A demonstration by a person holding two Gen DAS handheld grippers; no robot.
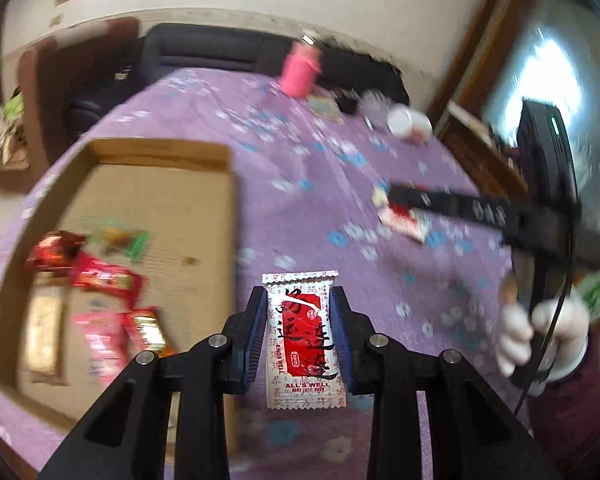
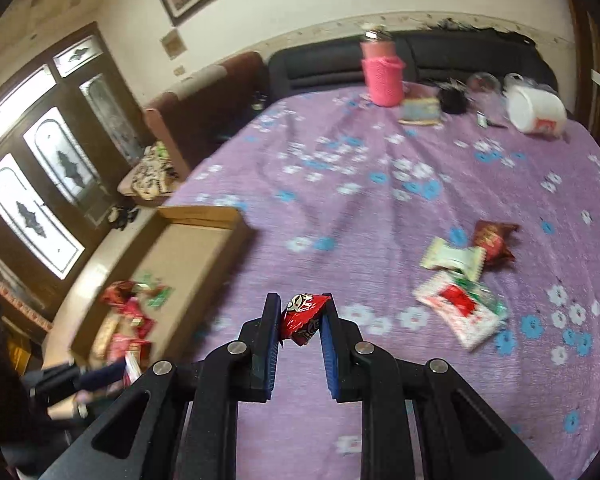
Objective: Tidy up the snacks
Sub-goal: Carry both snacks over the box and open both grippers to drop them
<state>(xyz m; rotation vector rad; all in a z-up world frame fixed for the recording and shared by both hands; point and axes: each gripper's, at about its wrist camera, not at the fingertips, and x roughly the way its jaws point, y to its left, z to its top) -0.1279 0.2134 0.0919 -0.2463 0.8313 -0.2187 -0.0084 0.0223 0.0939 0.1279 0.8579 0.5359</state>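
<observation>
Snacks are mid-sort on a purple floral tablecloth [image 2: 380,208], with a cardboard box [image 1: 204,208] as the collecting point. Nearest the lens, the left gripper [image 1: 299,300] pinches a white-and-red snack packet [image 1: 300,336] lifted just right of the box's near corner, while the right gripper [image 2: 300,312] clamps a crumpled red candy wrapper [image 2: 304,318], raised over the cloth to the right of the box. Inside the box, several red and pink packets [image 1: 100,280] and a green one [image 1: 136,242] already lie clustered at its near end, so the job looks roughly half done. Farther right of the box, three packets remain loose: a red-and-green-on-white pouch [image 2: 460,312], a pale green sachet [image 2: 452,260] and a dark red bag [image 2: 494,240]. Beyond the box, at the cloth's far edge, stand a pink knitted bottle sleeve [image 2: 382,76] and a white tub [image 2: 536,110].
</observation>
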